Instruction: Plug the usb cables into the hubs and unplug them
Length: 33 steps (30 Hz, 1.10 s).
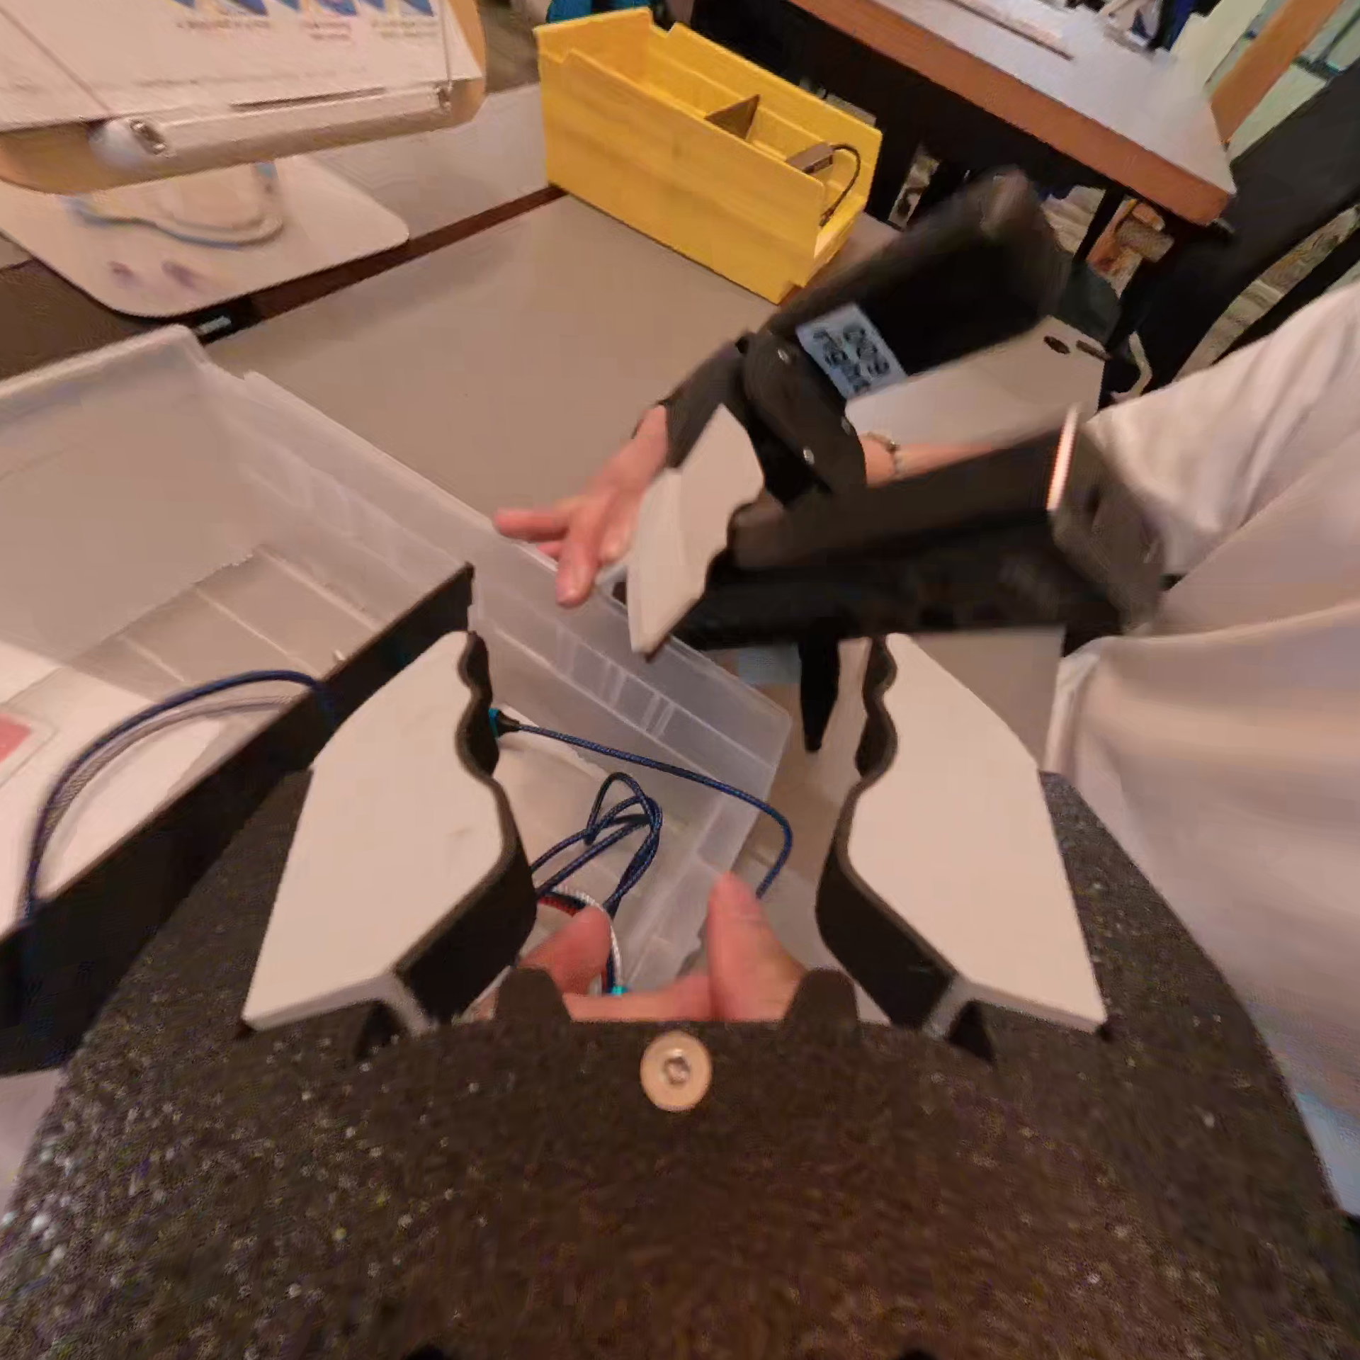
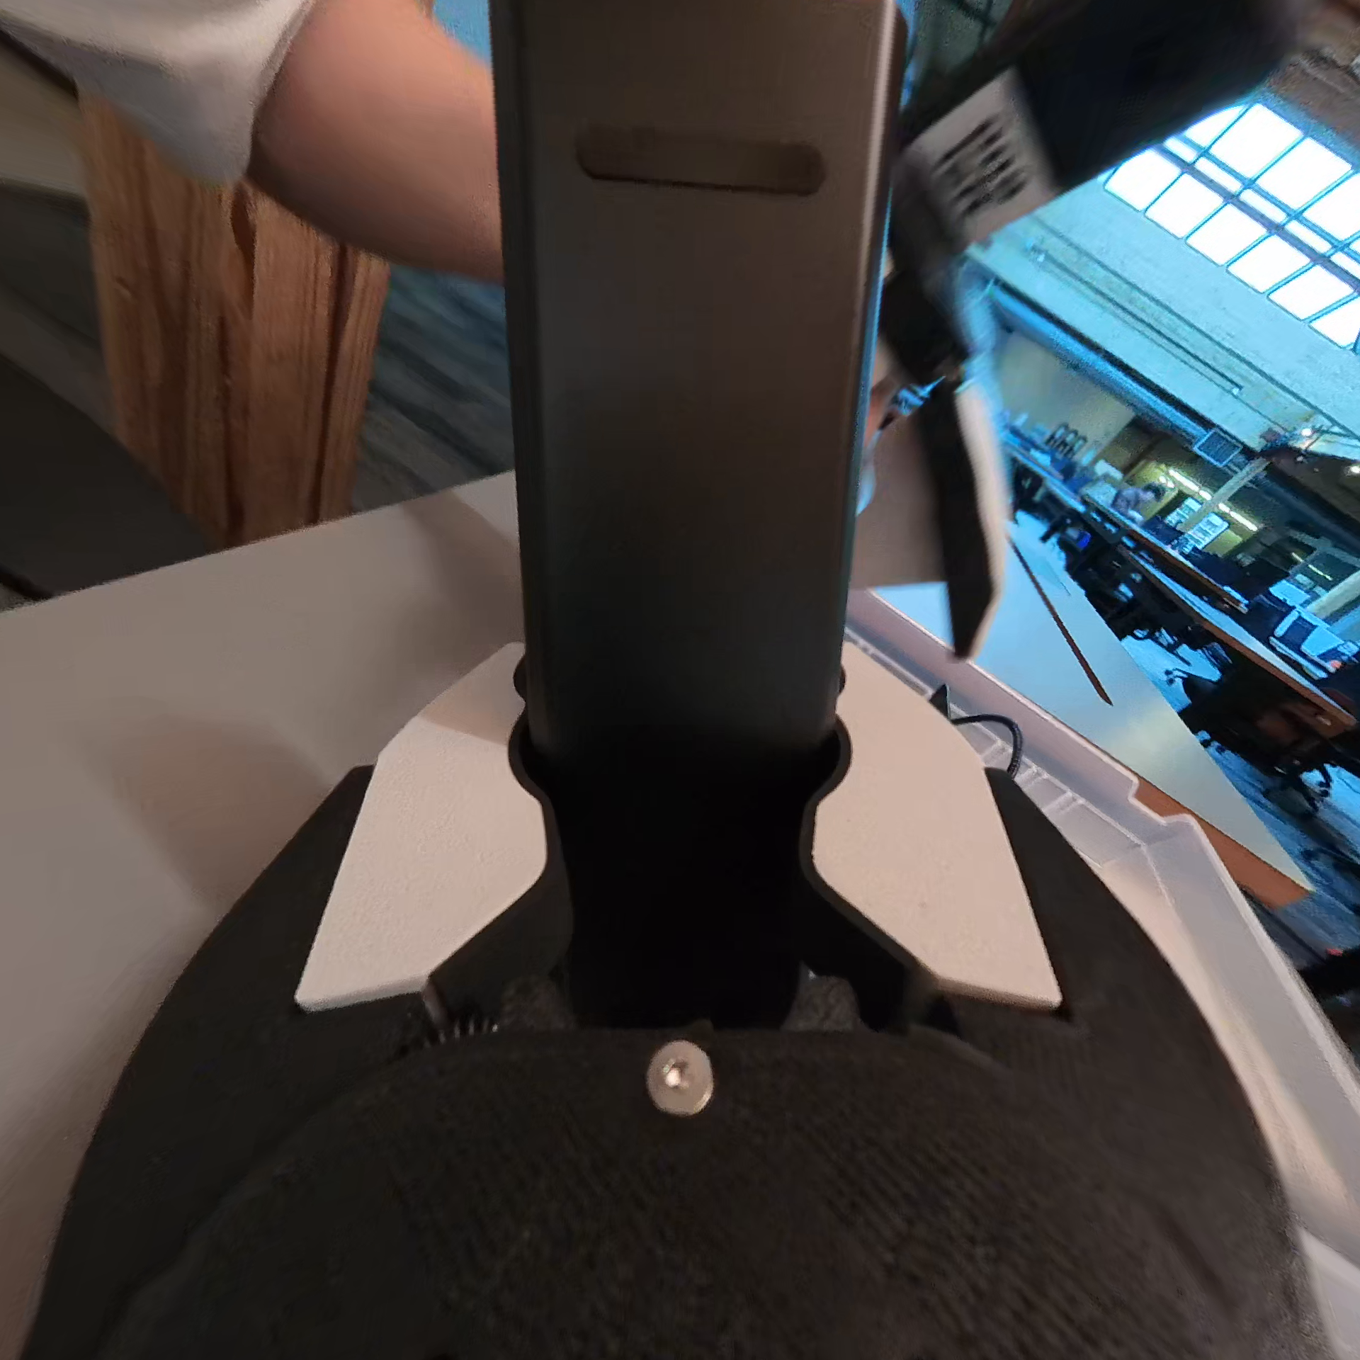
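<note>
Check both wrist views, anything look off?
Yes. The right claw is shut on a grey hub, no cable in it. The left claw is open and empty, while bare fingers handle the blue cables in the clear bin.

I am seeing two grippers: my left one [image 1: 677,706] with two grey fingers [image 1: 397,831], and my right one [image 1: 662,589], which is gripping one long dark grey metal hub [image 2: 692,441]. One clear plastic bin [image 1: 221,471] is holding at least two braided blue cables [image 1: 633,765]. One yellow plastic box [image 1: 684,162] is sitting on the grey tabletop [image 1: 478,353].
</note>
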Tool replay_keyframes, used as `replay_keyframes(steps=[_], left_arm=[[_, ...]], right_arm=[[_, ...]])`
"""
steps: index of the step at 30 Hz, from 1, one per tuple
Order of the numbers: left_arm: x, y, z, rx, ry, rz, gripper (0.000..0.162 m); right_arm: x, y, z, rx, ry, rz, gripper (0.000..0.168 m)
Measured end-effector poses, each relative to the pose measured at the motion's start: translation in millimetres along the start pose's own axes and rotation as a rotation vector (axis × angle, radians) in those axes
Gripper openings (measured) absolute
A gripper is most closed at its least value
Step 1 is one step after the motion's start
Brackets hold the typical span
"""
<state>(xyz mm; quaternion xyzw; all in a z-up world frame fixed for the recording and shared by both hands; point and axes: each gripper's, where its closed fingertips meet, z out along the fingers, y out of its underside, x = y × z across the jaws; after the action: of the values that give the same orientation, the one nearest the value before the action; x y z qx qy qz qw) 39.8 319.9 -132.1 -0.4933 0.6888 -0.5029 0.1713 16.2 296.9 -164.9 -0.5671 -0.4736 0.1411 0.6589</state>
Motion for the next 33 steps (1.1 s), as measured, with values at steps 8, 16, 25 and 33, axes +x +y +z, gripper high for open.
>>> replay_keyframes(steps=[8, 16, 25, 33], left_arm=[[-3, 48, 14, 0.093, -0.150, 0.333, 0.104], [-26, 41, 9, 0.127, -0.585, 0.621, 0.111], [-37, 42, 10, -0.032, -0.480, 0.583, 0.128], [-17, 75, 29, -0.272, -0.227, 0.652, 0.119]], right_arm=[[0, -1, -8, 0.101, -0.027, 0.125, 0.072], [-1, 1, -7, 0.068, -0.027, 0.097, 0.072], [-2, 6, -4, 0.004, -0.014, 0.052, 0.072], [-1, 8, -3, -0.016, -0.001, 0.027, 0.072]])
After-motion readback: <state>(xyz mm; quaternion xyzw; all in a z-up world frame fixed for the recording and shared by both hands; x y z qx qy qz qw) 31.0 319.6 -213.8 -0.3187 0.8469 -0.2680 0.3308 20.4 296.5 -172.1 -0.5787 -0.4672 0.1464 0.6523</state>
